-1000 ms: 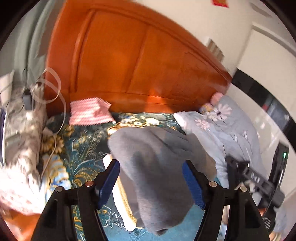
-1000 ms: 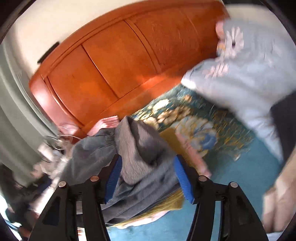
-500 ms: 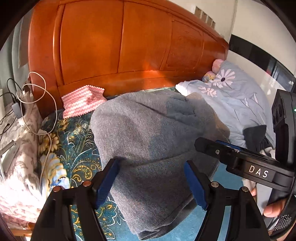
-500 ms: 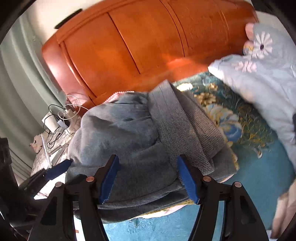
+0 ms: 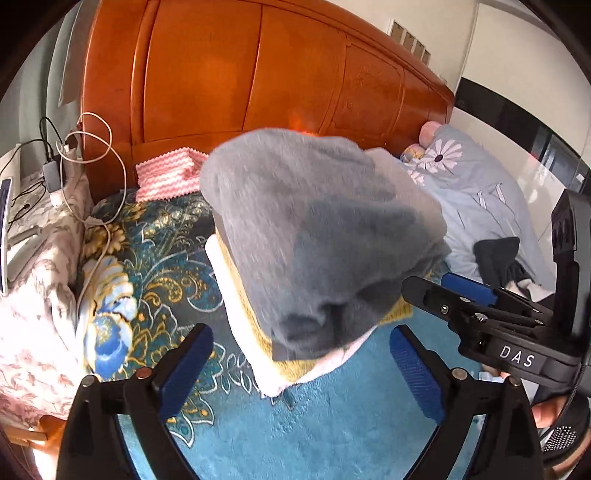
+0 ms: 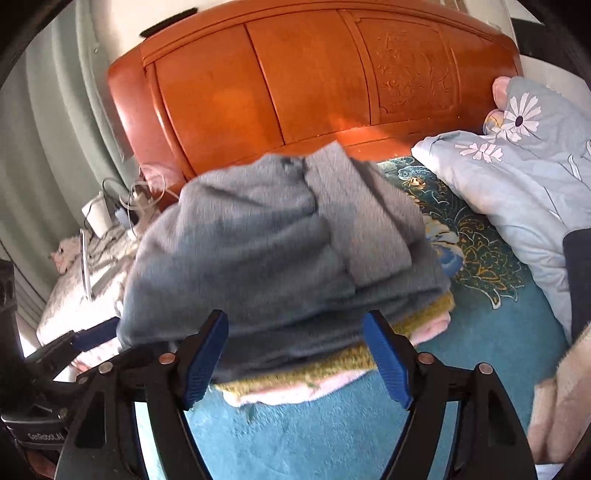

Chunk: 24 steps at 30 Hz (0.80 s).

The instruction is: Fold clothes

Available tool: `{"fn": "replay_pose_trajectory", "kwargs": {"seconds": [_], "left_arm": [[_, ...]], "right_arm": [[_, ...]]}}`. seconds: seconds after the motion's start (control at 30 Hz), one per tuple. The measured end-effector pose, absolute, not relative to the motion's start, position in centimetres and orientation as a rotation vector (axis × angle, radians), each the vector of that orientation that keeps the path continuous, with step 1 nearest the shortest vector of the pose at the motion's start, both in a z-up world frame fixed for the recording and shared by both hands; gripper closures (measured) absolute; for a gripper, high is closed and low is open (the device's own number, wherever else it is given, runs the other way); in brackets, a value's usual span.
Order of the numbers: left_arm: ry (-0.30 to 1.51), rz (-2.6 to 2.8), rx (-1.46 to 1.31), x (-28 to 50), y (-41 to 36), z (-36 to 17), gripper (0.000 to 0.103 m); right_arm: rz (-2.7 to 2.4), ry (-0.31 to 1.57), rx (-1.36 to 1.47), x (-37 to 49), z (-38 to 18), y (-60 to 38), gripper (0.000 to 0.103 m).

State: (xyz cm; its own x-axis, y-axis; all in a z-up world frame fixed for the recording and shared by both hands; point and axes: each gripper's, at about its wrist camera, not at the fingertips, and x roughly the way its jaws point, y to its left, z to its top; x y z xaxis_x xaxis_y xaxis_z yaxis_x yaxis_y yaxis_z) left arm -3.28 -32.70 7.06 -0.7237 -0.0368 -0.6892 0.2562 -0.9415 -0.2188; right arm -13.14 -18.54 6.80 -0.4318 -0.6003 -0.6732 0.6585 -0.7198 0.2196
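Since a second ago the folded grey garment [image 5: 317, 236] has landed mid-frame atop the stack [image 5: 258, 332], both grippers, left [image 5: 303, 373] and right [image 6: 295, 358], spread empty, so this piece looks done.

orange wooden headboard [image 5: 258, 74], teal floral bedspread [image 5: 155, 236], pale blue flowered quilt [image 6: 517, 166] at right, white cables [image 5: 99, 147] on cluttered nightstand, white wall [image 5: 436, 18], sunlit

Ahead of your left gripper [image 5: 301, 363], open teal bedspread [image 5: 332, 424] offers passage; beyond its fingertips the clothes stack [image 5: 317, 236] blocks, your right gripper [image 5: 465, 299] crowds its right, cables [image 5: 99, 177] far left.
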Motion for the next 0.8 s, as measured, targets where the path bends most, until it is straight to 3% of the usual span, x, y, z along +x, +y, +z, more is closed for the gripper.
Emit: {"fn": "replay_pose_trajectory", "kwargs": {"seconds": [0.1,0.17,0.33,0.43,0.8], "left_arm": [[0.444,-2.705,1.100,-3.2,-32.4,6.2,0.000],[0.439,-2.679,1.112,-3.2,-32.3,5.7,0.000],[0.448,-2.634,1.142,-3.1,-32.4,4.2,0.000],[0.450,-2.627,1.134,-2.9,-32.2,3.5,0.000],[0.379,-2.601,1.101,-2.6,-31.4,2.6,0.000]], "right_arm": [[-2.170,0.112,0.983,-12.4,5.7,-18.4,0.025],[-2.187,0.108,0.996,-12.4,5.0,-18.2,0.012],[-2.219,0.087,1.022,-12.4,3.5,-17.6,0.011],[-2.230,0.110,1.039,-12.1,2.5,-17.5,0.001],[-2.291,0.136,1.005,-11.3,1.1,-16.6,0.000]]}}
